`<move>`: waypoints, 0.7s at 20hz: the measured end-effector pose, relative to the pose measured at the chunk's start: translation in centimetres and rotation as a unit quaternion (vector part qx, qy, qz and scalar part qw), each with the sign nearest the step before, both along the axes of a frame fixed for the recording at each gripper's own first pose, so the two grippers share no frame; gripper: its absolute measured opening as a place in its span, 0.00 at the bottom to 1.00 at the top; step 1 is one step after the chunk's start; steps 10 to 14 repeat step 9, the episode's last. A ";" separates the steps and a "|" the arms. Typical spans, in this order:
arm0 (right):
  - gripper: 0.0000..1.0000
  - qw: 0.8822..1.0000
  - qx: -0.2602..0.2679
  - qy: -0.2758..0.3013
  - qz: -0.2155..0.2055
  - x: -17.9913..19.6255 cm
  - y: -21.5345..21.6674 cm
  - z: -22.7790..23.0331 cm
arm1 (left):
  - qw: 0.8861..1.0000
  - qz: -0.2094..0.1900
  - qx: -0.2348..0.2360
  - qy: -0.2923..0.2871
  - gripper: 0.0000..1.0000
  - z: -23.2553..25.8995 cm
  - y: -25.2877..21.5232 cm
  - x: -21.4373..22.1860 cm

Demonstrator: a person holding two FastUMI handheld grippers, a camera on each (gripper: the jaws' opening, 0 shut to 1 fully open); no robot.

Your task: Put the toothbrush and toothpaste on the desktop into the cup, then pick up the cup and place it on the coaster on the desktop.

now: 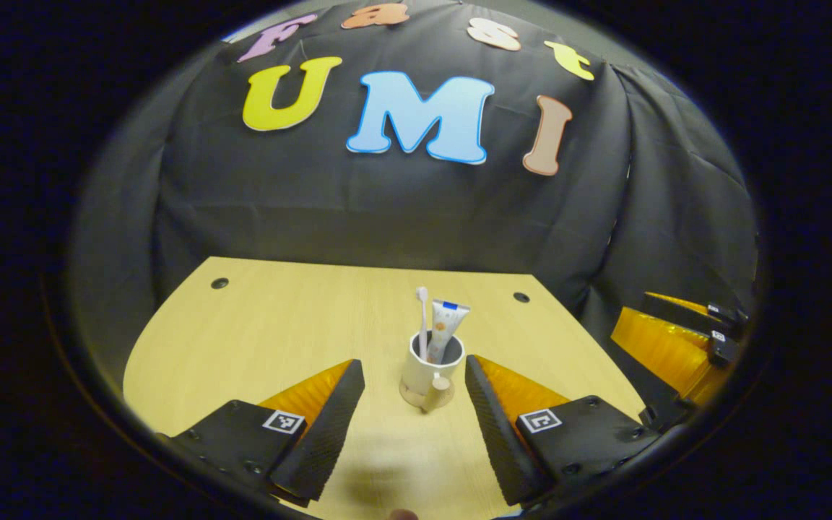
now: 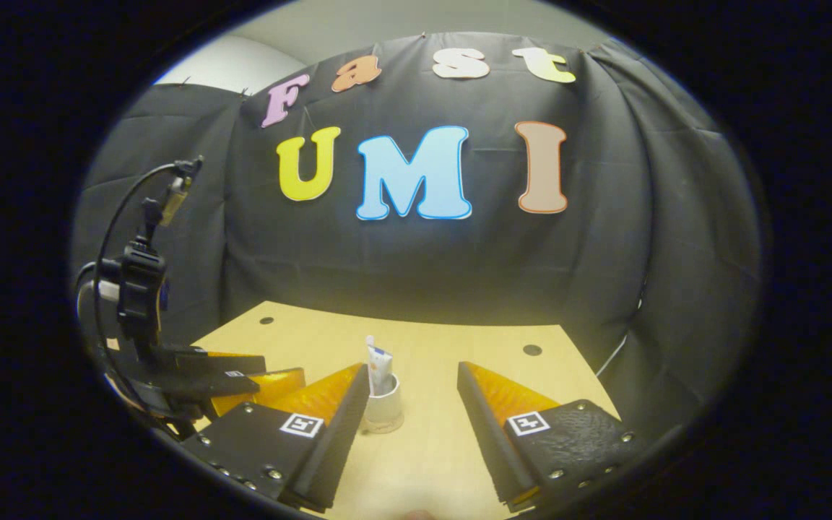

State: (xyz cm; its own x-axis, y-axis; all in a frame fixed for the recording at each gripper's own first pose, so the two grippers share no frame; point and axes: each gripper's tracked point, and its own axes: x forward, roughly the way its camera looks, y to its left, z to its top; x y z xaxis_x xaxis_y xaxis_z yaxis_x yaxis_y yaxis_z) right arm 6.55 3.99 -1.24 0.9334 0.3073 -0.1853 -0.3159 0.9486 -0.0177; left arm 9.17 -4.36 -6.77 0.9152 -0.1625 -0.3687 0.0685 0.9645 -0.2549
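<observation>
My left tongs (image 1: 414, 404) gape wide, empty, just short of the cup (image 1: 430, 372), which sits on its coaster (image 1: 425, 399) at 12 o'clock on the table (image 1: 279, 325). Toothbrush (image 1: 422, 318) and toothpaste (image 1: 447, 325) stand inside. My right tongs (image 2: 413, 404) also wide, holding nothing. Cup looks ceramic: rigid, smooth, top-heavy; best gripped across mid-body.
</observation>
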 end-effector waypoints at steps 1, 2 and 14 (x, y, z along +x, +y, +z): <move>0.79 1.000 -0.001 -0.007 0.002 0.2 0.1 0.2 | 1.000 0.008 0.002 -0.022 0.89 0.7 0.5 -0.3; 0.78 1.000 -0.002 -0.013 0.004 0.3 0.3 0.4 | 0.999 0.018 0.006 -0.041 0.93 1.4 1.1 -0.5; 0.78 0.999 -0.013 -0.043 -0.004 1.4 1.1 1.1 | 0.991 0.052 0.018 -0.123 0.89 4.2 4.4 -1.4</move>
